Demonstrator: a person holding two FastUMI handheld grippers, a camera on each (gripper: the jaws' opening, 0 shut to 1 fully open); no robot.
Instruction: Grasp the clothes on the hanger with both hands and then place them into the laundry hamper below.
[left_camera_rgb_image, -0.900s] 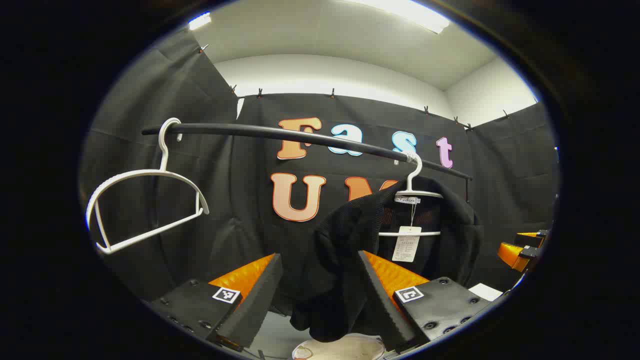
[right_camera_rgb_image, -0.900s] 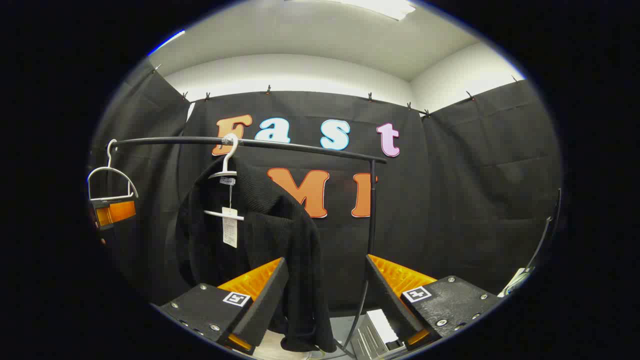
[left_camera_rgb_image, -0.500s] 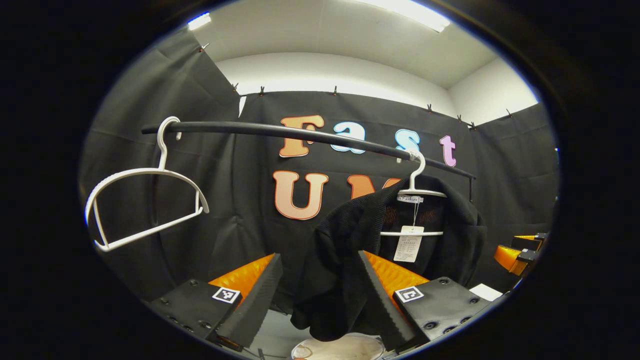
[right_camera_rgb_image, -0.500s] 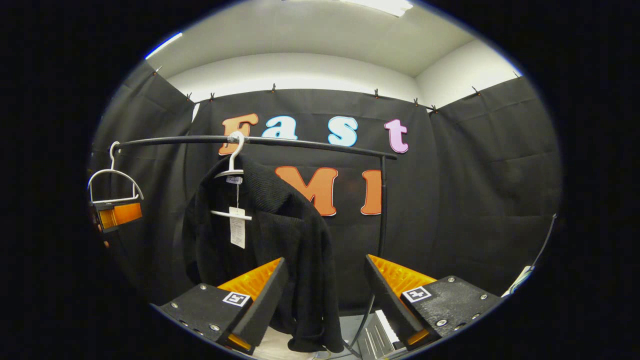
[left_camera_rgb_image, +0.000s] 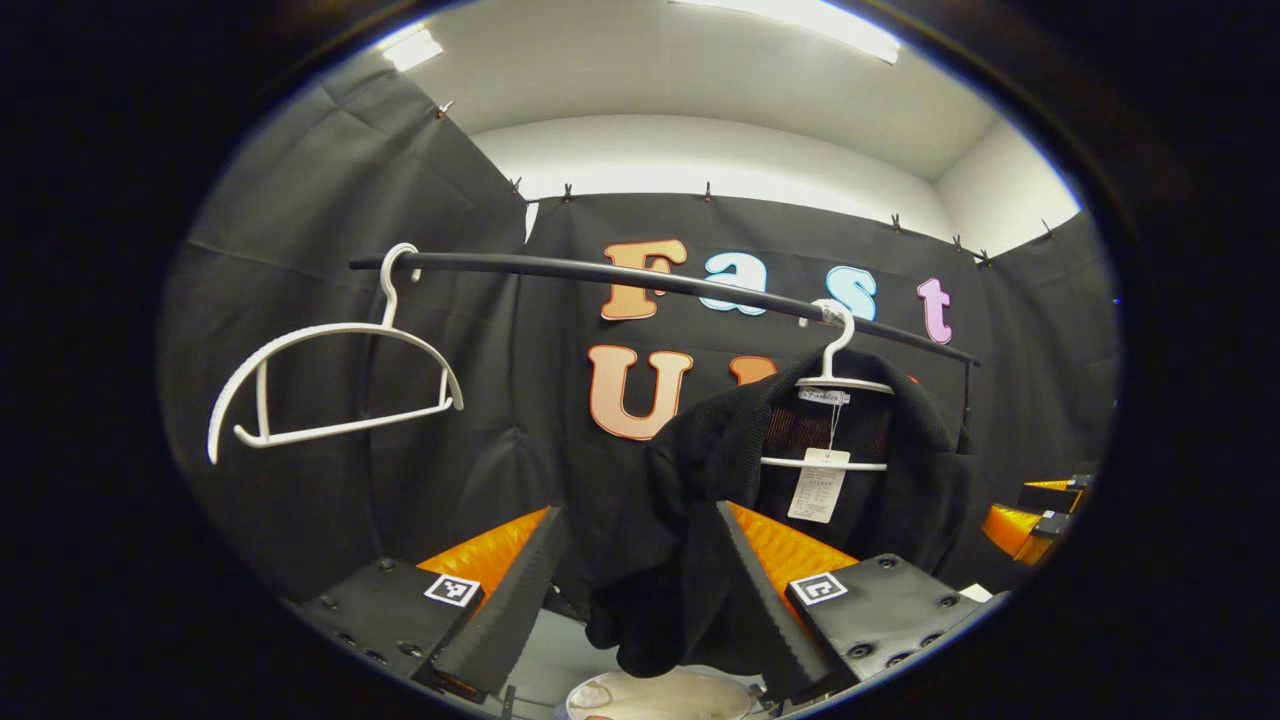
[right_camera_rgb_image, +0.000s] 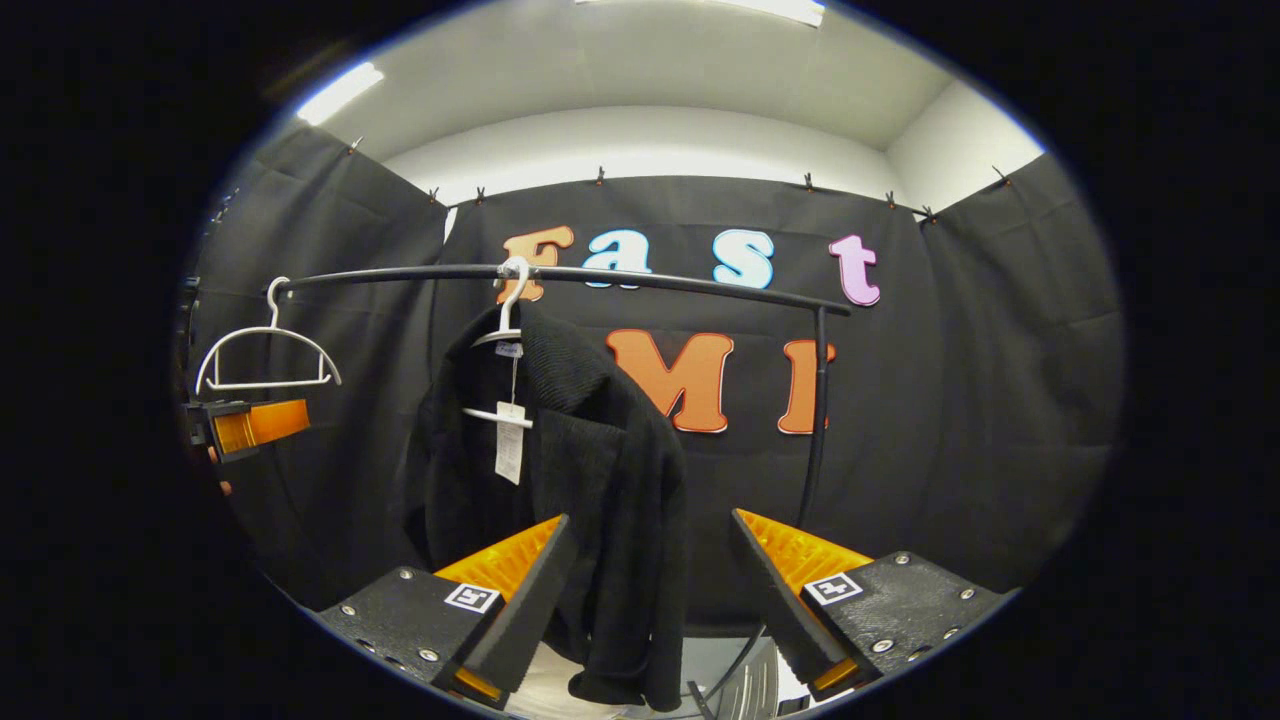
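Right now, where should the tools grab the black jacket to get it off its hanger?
Probably at its two front edges. The black jacket hangs open on the white hanger, so each edge is a loose flap. The left tool and right tool, both open, could close from the front, one per flap.

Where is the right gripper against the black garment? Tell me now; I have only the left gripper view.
Observer: In the right gripper view the right gripper is open, and the right front edge of the black garment hangs in the gap between its fingers.
Operator: Say whether it grips the cloth.
Observer: No. The fingers stand wide apart, not closed on the cloth.
Operator: Report my left gripper from that side.
Observer: The left gripper shows at the far left, under the empty white hanger, with a gap between it and the garment in that view.
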